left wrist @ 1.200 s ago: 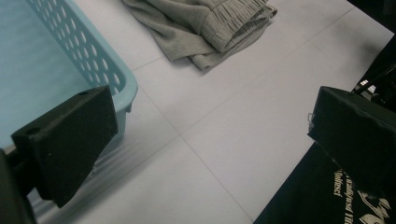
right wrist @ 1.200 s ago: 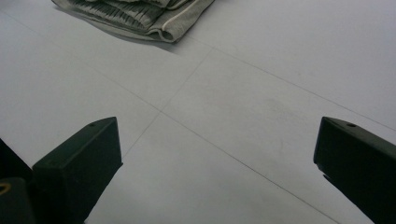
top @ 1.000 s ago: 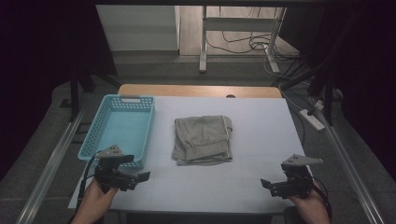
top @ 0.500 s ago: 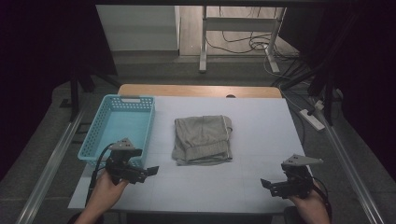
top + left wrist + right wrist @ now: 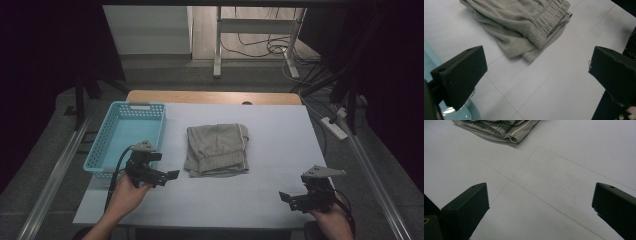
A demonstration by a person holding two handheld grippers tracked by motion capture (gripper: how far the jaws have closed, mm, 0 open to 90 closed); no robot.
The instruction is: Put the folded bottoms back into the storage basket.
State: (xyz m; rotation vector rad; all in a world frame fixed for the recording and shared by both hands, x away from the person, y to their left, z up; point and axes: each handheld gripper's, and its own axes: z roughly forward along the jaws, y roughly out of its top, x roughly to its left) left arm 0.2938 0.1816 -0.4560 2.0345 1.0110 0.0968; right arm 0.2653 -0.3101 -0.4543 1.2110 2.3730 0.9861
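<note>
White tabletop (image 5: pixel 260 150): left gripper (image 5: pixel 167 175) points at folded grey shorts (image 5: pixel 216 149), right gripper (image 5: pixel 286 196) low at the near edge, both with fingers wide.

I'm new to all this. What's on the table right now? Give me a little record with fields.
Table: white top, wooden edge at the far side
Garment: folded grey sweatpants, mid-table, elastic waistband showing
Basket: light blue plastic basket, left of the garment, nothing seen inside
Left claw: open, holding nothing, between basket and garment, pointing at the garment
Right claw: open, holding nothing, near the table's front right corner
</note>
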